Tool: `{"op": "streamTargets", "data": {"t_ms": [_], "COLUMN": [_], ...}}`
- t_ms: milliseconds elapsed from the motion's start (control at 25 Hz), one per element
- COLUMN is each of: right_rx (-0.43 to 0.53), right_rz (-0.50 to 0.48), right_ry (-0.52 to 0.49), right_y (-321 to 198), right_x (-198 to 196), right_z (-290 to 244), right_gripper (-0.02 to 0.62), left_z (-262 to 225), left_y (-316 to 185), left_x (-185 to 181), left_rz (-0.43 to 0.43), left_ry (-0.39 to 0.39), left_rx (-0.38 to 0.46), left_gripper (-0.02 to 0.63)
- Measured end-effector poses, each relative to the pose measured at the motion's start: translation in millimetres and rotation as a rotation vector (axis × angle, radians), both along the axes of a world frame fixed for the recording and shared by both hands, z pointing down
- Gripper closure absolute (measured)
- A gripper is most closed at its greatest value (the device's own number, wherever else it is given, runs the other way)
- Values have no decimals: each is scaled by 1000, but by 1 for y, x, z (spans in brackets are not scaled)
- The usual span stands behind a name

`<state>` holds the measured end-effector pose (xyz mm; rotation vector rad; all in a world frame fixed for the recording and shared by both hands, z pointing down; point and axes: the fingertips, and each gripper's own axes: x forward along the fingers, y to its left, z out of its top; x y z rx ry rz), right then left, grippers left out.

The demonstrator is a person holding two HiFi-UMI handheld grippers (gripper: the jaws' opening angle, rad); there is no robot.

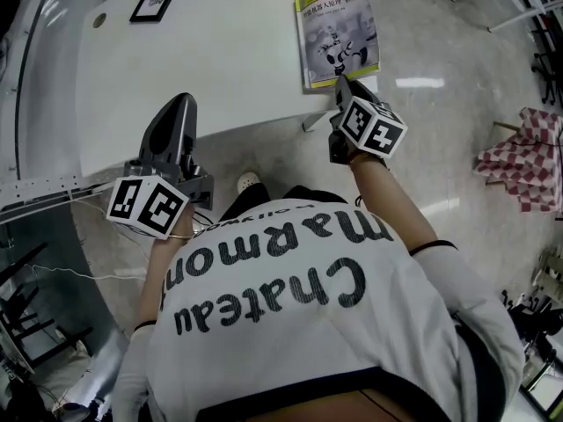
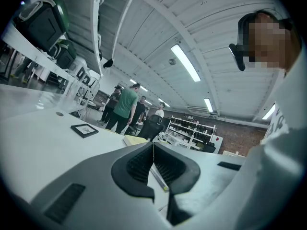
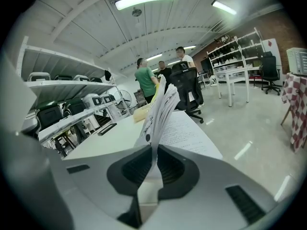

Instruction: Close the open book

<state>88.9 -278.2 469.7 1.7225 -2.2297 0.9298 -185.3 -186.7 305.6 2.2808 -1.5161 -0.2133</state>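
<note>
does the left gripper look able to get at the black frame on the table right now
Probably yes: only bare table lies between the left gripper and the frame, and its jaws are shut on nothing.

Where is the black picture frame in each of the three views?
Head view: the black picture frame lies top left, on the white table.
Left gripper view: the frame is left of centre.
Right gripper view: the frame is left of the raised pages.
Shared landmark: the white table.
</note>
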Motion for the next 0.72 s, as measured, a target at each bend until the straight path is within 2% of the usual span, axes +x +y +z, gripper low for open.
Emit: {"op": "streamTargets", "data": {"t_ms": [720], "right_rx": [-90], "right_rz": [89], "right_ry": [-83], "right_y": [-1], "right_x": [9], "right_z": [12], "right_gripper": [546], "left_z": [3], "left_y": [6], "left_x": [-8], "left_rz": [-7], "left_ry": [-1], "left_rx": [-12], "left_gripper": [581]}}
